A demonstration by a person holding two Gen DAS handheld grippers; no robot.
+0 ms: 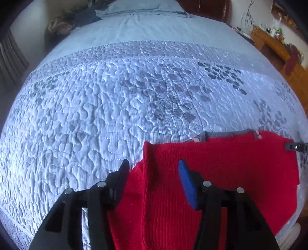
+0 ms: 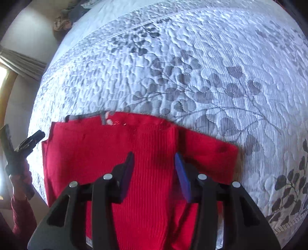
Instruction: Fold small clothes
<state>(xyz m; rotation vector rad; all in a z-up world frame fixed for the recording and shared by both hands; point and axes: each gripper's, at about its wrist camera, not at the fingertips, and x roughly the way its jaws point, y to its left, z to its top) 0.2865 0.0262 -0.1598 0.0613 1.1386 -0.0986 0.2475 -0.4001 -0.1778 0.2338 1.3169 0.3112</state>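
A small red knit sweater [image 1: 221,173] with a grey collar [image 1: 229,134] lies flat on the quilted bed near its front edge. It also shows in the right wrist view [image 2: 107,150], its sleeve folded across the body. My left gripper [image 1: 153,173] is open just above the sweater's left folded edge, holding nothing. My right gripper [image 2: 154,165] is open above the ribbed middle of the sweater, holding nothing. The left gripper also shows at the left edge of the right wrist view [image 2: 25,142], held in a hand. The right gripper's tip shows at the right edge of the left wrist view [image 1: 294,147].
The pale blue quilted bedspread [image 1: 115,107] with grey leaf patterns covers the bed. A pillow [image 1: 142,7] lies at the head. A wooden dresser [image 1: 279,50] stands at the right, a curtain [image 2: 21,63] and wall at the left.
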